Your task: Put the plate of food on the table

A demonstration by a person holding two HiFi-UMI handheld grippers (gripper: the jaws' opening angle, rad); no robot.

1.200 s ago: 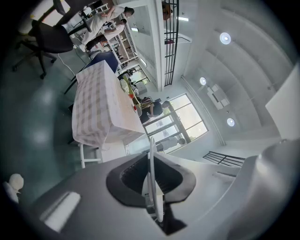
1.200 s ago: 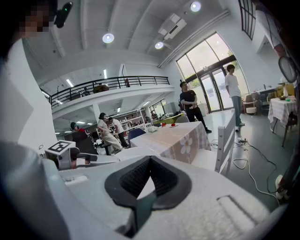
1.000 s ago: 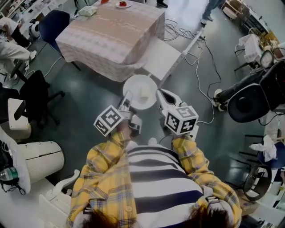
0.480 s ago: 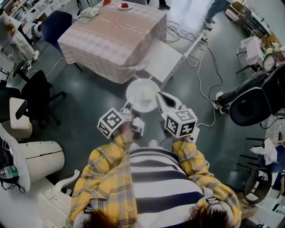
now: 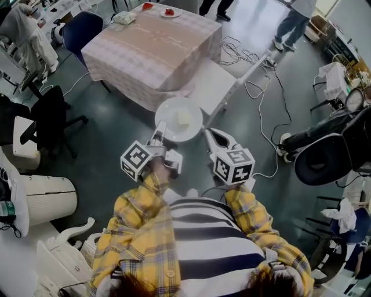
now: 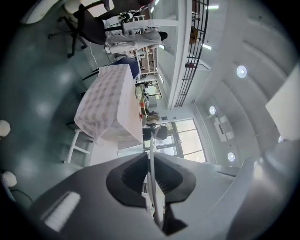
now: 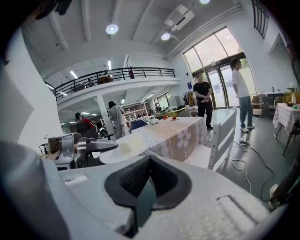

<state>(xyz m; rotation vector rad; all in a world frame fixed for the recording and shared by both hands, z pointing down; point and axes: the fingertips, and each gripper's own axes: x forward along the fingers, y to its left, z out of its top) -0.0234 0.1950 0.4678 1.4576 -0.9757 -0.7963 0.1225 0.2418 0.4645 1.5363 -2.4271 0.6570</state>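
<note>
A white plate [image 5: 174, 110] with a pale piece of food [image 5: 184, 118] hangs in the air before the person, short of the table [image 5: 153, 49] with its pinkish cloth. My left gripper [image 5: 159, 130] is shut on the plate's near left rim. In the left gripper view the plate [image 6: 151, 164] shows edge-on, pinched between the dark pads. My right gripper [image 5: 208, 135] is beside the plate on the right, shut and empty. In the right gripper view the plate [image 7: 126, 144] floats at the left, with the table [image 7: 178, 129] behind it.
A white chair [image 5: 213, 86] stands between the plate and the table's near corner. Small dishes with red food [image 5: 169, 11] sit at the table's far edge. Cables [image 5: 261, 98] trail on the floor at the right. A black office chair [image 5: 49, 116] is at the left. People stand beyond the table.
The person has stepped closer to the table, and the plate has travelled along in the left gripper. Both grippers keep the same hold and spacing.
</note>
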